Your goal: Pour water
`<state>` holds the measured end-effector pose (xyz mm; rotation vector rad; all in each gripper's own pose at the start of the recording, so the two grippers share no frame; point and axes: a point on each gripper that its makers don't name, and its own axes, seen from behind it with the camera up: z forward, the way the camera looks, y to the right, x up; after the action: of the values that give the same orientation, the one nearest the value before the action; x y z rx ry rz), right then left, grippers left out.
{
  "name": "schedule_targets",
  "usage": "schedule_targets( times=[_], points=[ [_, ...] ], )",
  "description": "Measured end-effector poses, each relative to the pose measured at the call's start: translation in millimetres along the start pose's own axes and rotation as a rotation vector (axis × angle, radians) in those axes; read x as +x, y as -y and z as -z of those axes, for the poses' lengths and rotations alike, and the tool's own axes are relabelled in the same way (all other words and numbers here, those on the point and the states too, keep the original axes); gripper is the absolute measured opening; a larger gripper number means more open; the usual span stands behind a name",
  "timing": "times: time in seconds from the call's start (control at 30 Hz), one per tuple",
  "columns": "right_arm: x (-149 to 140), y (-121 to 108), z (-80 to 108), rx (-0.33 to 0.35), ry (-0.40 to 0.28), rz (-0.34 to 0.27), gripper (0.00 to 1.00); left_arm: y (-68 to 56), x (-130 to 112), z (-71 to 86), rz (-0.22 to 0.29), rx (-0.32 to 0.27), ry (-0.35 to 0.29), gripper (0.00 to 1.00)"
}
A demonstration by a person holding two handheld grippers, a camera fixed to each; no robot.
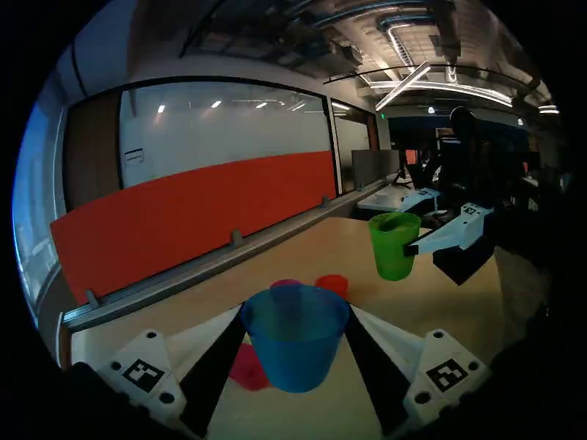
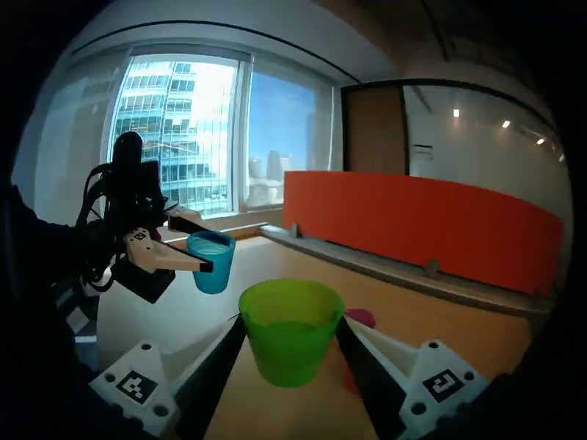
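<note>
Left claw (image 1: 296, 324): grasping blue cup (image 1: 296, 356).
Right claw (image 2: 291, 326): grasping green cup (image 2: 291, 359).
Risk: tilting now spills onto tabletop (image 1: 323, 253) (rims well apart).

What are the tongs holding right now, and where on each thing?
Left tongs clamp the blue cup by its side walls, just below the rim. Right tongs clamp the green cup the same way.

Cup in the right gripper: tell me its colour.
Translucent green. The cup, held by the right gripper, shows best in the right gripper view.
</note>
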<state>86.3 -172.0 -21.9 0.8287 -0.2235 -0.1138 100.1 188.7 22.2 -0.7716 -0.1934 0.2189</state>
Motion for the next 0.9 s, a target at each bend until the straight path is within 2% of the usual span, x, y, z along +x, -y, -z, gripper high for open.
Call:
schedule_targets(
  times=[0.47, 0.9],
  points=[
    [-42, -2, -5.9, 0.028, 0.125, -0.002, 0.89, -15.3, -53, -13.6, -0.033, -0.055, 0.131, 0.89],
    [-77, -10, -15.6, 0.029, 0.218, -0.011, 0.89, -27.4, -99, -24.4, -0.035, -0.105, 0.237, 0.89]
  ],
)
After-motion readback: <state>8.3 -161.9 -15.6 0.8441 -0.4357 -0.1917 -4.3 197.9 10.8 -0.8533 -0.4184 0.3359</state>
